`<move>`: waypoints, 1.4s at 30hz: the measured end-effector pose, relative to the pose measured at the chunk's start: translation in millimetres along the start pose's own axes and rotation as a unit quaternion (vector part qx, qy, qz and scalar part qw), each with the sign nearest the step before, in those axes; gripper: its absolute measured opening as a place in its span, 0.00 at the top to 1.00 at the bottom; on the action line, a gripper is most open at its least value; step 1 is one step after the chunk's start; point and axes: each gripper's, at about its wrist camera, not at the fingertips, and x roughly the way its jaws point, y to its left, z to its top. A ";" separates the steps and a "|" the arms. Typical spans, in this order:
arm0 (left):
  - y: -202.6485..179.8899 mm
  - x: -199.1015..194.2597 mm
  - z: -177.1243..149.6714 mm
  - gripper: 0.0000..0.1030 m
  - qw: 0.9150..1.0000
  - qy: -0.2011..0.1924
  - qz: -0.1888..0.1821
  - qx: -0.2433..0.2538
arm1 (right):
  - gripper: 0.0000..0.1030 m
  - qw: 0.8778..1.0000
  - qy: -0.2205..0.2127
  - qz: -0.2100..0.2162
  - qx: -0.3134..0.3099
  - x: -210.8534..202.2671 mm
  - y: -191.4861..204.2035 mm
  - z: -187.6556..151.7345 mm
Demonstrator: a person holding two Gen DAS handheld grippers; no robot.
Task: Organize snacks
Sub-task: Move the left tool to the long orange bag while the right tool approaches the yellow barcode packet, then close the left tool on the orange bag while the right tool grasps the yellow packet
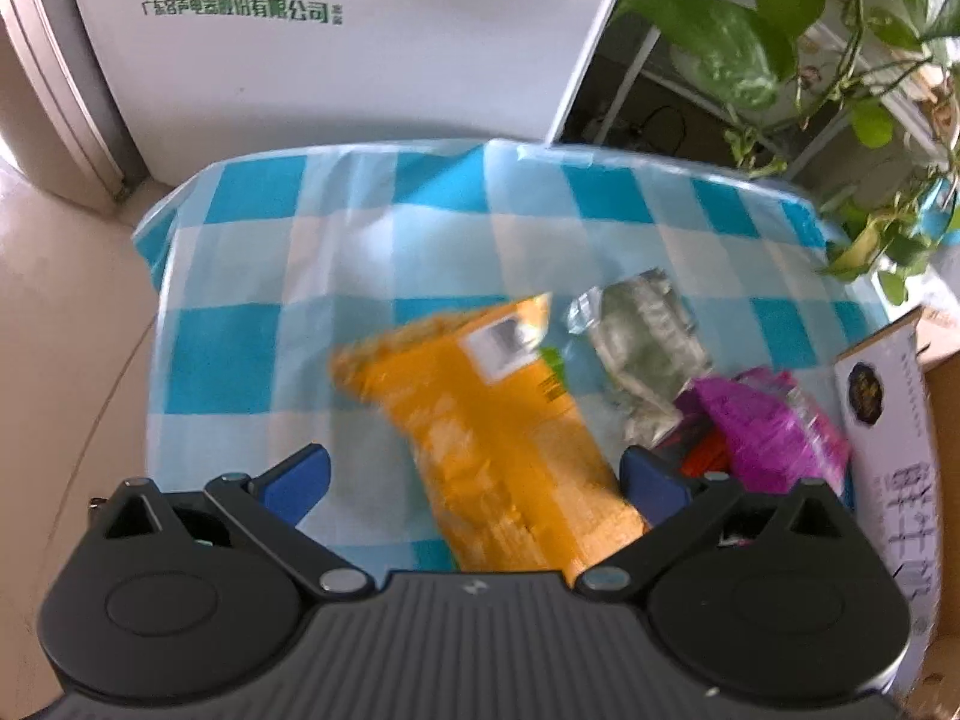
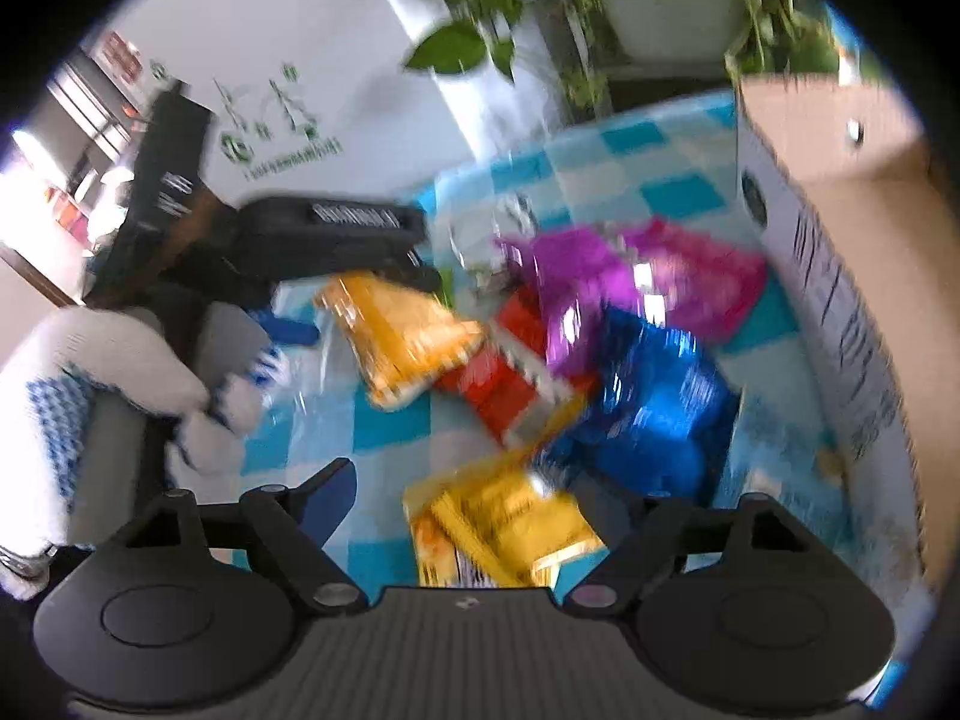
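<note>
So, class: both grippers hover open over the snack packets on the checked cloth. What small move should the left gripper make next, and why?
Probably lower the left gripper and close on the orange crinkled foil packet. Its blue fingers stand wide apart, the packet lies between them on the blue-and-white checked cloth, and nothing is gripped yet. The cardboard box stands to the right.

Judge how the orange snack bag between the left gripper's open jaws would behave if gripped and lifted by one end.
The orange snack bag looks like thin crinkled film, so it would probably flop and bend. Its puffy shape suggests it is light for its size. The glossy surface may slip in the left gripper, and a hard squeeze might crush the contents.
</note>
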 end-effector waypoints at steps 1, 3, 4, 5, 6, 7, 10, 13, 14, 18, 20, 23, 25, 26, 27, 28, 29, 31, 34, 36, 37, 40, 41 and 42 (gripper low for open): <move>2.6 -1.1 -1.7 0.01 1.000 0.003 0.000 0.003 | 0.16 1.000 0.010 -0.002 0.006 2.4 -1.3 -1.4; 9.1 -3.9 -4.9 0.01 1.000 0.008 -0.003 0.011 | 0.16 0.999 0.029 -0.006 0.020 6.4 -4.5 -3.2; 12.5 -5.4 -6.4 0.01 1.000 0.010 -0.004 0.014 | 0.16 0.999 0.034 -0.010 0.029 8.2 -6.5 -4.6; 16.1 -7.1 -8.0 0.01 1.000 0.013 -0.004 0.017 | 0.16 0.998 0.039 -0.012 0.040 10.0 -8.8 -5.3; 20.6 -8.8 -9.3 0.01 1.000 0.013 -0.006 0.016 | 0.16 0.998 0.043 -0.012 0.052 11.4 -11.2 -5.5; 24.5 -10.1 -9.6 0.01 1.000 0.011 -0.010 0.013 | 0.16 0.997 0.047 -0.010 0.063 12.1 -13.1 -6.7; 32.7 -13.9 -8.6 0.02 1.000 0.001 -0.023 0.010 | 0.14 0.994 0.050 -0.006 0.099 14.2 -20.7 -6.8; 30.9 -15.2 -6.3 0.02 0.999 -0.009 -0.030 0.012 | 0.12 0.992 0.042 -0.025 0.117 18.8 -21.9 -4.8; 29.8 -15.5 -5.0 0.02 0.999 -0.012 -0.035 0.013 | 0.12 0.991 0.041 -0.028 0.125 20.5 -21.9 -3.7; 14.9 -17.3 -1.3 0.02 0.998 -0.028 -0.039 0.049 | 0.12 0.988 0.033 -0.042 0.147 27.3 -23.1 -1.6; 7.4 -16.2 -3.4 0.02 0.997 -0.030 -0.028 0.071 | 0.13 0.987 0.029 -0.052 0.149 27.4 -23.9 -1.8; 3.8 -10.8 -5.1 0.02 0.996 -0.024 -0.020 0.082 | 0.13 0.987 0.021 -0.058 0.147 29.5 -22.6 -1.1; 4.2 -7.0 -5.9 0.02 0.996 -0.021 -0.014 0.084 | 0.15 0.987 0.015 -0.065 0.143 31.5 -20.8 0.6; 4.0 -4.2 -6.3 0.02 0.996 -0.020 -0.007 0.087 | 0.17 0.987 0.011 -0.070 0.142 32.6 -19.4 1.6; 3.9 -1.3 -6.6 0.02 0.996 -0.018 0.000 0.089 | 0.20 0.987 0.009 -0.073 0.141 33.3 -18.4 2.6; 4.7 1.3 -7.4 0.02 0.996 -0.015 0.006 0.088 | 0.25 0.988 0.009 -0.073 0.139 33.2 -17.9 3.0; 5.3 4.3 -7.6 0.02 0.996 -0.011 0.008 0.086 | 0.28 0.988 0.007 -0.072 0.137 32.9 -17.7 3.1; 6.8 8.4 -9.1 0.02 0.996 -0.002 0.007 0.084 | 0.34 0.988 0.008 -0.063 0.138 32.7 -19.1 2.4; 8.7 14.6 -11.8 0.01 0.997 0.010 0.004 0.080 | 0.37 0.989 0.009 -0.053 0.134 31.8 -19.3 1.3; 12.5 16.5 -12.7 0.01 0.998 0.014 -0.007 0.067 | 0.38 0.990 0.010 -0.044 0.131 30.7 -18.4 0.9; 13.3 16.0 -13.2 0.01 0.998 0.012 -0.008 0.065 | 0.39 0.991 0.011 -0.039 0.130 30.5 -17.6 1.1; 11.2 16.0 -14.9 0.00 0.997 0.004 -0.007 0.078 | 0.39 0.993 0.013 -0.020 0.118 29.3 -12.4 1.0; 10.5 16.0 -14.9 0.00 0.997 0.003 -0.007 0.079 | 0.39 0.993 0.013 -0.017 0.113 29.0 -10.0 1.2; 10.6 16.1 -15.0 0.00 0.997 0.003 -0.007 0.078 | 0.39 0.994 0.012 -0.016 0.107 29.0 -7.4 1.5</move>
